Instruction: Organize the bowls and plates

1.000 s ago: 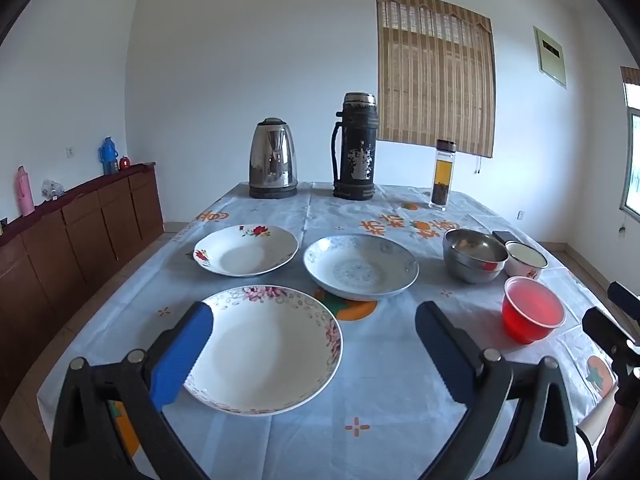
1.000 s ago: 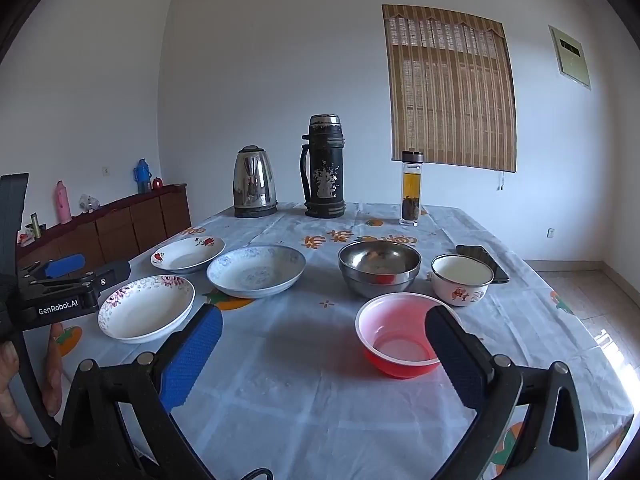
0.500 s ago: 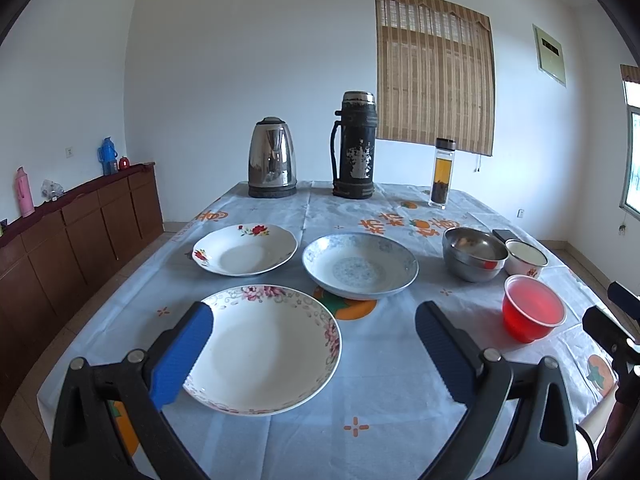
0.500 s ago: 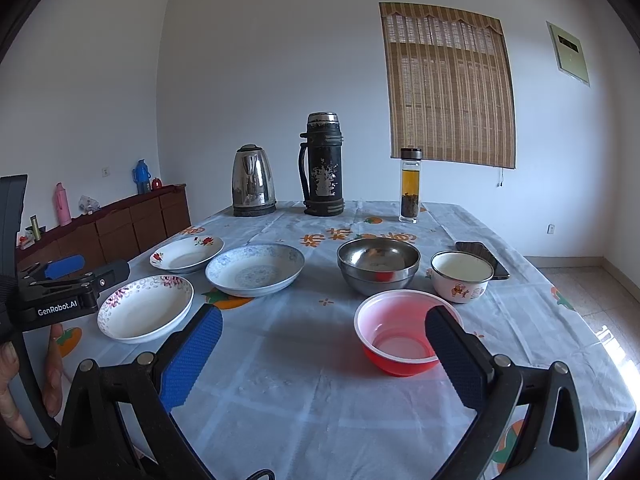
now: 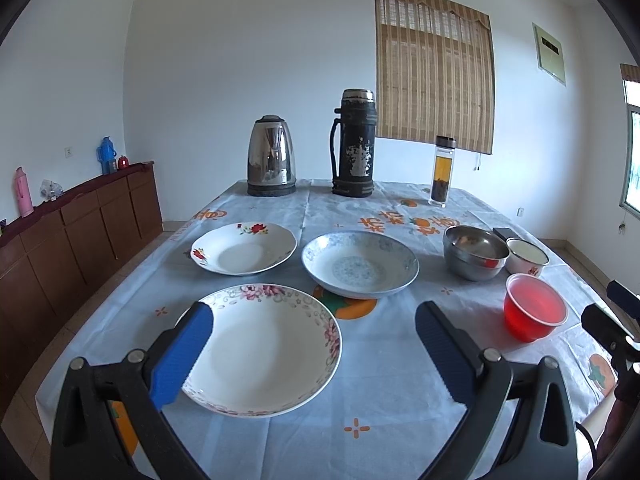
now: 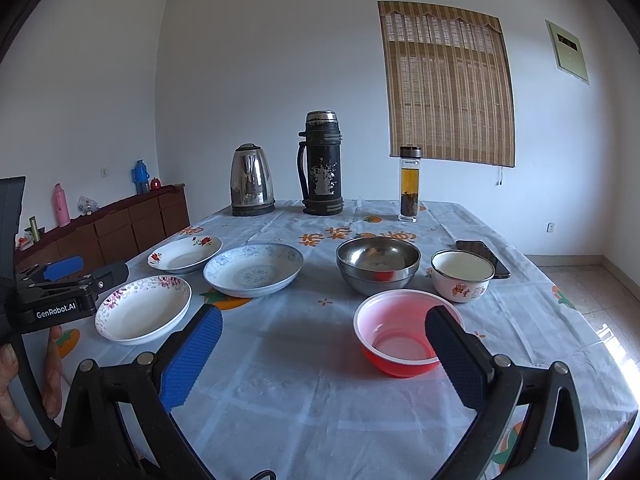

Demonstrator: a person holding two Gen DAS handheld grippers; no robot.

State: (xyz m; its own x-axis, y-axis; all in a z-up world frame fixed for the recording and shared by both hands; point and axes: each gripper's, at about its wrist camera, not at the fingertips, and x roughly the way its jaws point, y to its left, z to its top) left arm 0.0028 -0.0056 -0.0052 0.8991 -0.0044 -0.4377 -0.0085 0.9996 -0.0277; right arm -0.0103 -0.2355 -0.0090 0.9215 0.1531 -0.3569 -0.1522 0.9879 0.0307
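Three plates lie on the table: a pink-flowered plate nearest, a red-flowered plate behind it, and a blue-patterned plate to their right. A steel bowl, a white enamel bowl and a red plastic bowl stand further right. My left gripper hangs open above the pink-flowered plate, holding nothing. Above the near table my right gripper is open and empty, its right finger in front of the red plastic bowl's rim.
A steel kettle, a dark thermos and a tea bottle stand at the table's far end. A dark phone lies behind the enamel bowl. A wooden sideboard runs along the left wall.
Both views shift very slightly; the plates, bowls and open grippers stay as they were.
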